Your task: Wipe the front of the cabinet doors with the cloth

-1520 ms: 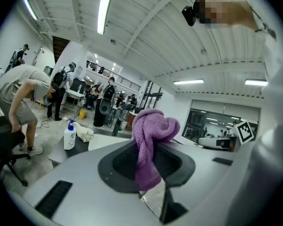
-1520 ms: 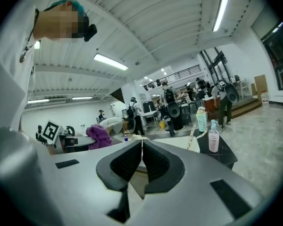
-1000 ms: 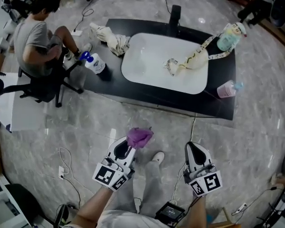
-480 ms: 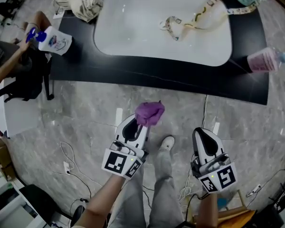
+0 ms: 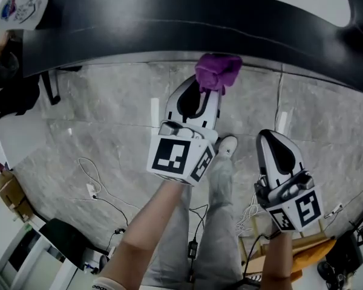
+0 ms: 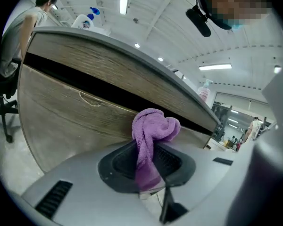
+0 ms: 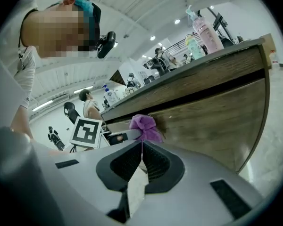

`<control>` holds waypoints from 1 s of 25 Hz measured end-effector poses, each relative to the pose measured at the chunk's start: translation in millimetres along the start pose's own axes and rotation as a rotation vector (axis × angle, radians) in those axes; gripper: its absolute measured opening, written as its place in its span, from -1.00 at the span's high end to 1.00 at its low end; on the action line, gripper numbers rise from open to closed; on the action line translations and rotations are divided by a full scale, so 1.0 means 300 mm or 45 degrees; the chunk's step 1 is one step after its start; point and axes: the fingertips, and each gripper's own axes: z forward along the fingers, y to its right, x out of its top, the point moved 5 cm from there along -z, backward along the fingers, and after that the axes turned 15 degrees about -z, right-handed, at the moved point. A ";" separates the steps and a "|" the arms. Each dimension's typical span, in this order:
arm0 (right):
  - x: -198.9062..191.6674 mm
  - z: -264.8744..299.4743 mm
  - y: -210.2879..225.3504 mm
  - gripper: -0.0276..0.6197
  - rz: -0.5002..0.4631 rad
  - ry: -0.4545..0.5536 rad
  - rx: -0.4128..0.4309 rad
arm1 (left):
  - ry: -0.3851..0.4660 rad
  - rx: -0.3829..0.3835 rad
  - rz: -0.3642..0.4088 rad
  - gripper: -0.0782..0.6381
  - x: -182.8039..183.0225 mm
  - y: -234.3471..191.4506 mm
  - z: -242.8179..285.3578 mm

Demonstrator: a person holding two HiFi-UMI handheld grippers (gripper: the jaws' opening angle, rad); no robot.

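Note:
A purple cloth (image 5: 218,71) is bunched in my left gripper (image 5: 201,92), which is shut on it. In the left gripper view the cloth (image 6: 153,131) sticks up from the jaws close to the wood-grain cabinet doors (image 6: 70,112), under the dark gap below the counter. I cannot tell whether it touches the wood. My right gripper (image 5: 277,148) hangs lower right over the floor, shut with nothing in it. The right gripper view shows the cloth (image 7: 144,126) and the cabinet front (image 7: 212,121) ahead.
The black counter edge (image 5: 169,32) runs across the top of the head view. A spray bottle (image 5: 15,8) stands on its left end, a seated person (image 6: 19,36) beyond it. Cables (image 5: 94,189) lie on the marble floor; my foot (image 5: 227,145) is between the grippers.
Both grippers have moved forward to the cabinet; the counter now fills the top of the head view. The left gripper carried the cloth up under the counter edge.

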 end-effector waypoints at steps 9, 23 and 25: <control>-0.007 0.146 -0.095 0.82 0.021 -0.029 -0.003 | 0.003 -0.005 -0.004 0.55 0.109 -0.171 -0.060; -0.019 0.407 -0.250 0.82 -0.018 -0.153 0.017 | 0.111 0.221 -0.009 0.55 0.353 -0.605 -0.307; -0.015 0.438 -0.256 0.82 -0.019 -0.132 -0.002 | 0.120 0.211 -0.006 0.55 0.364 -0.626 -0.312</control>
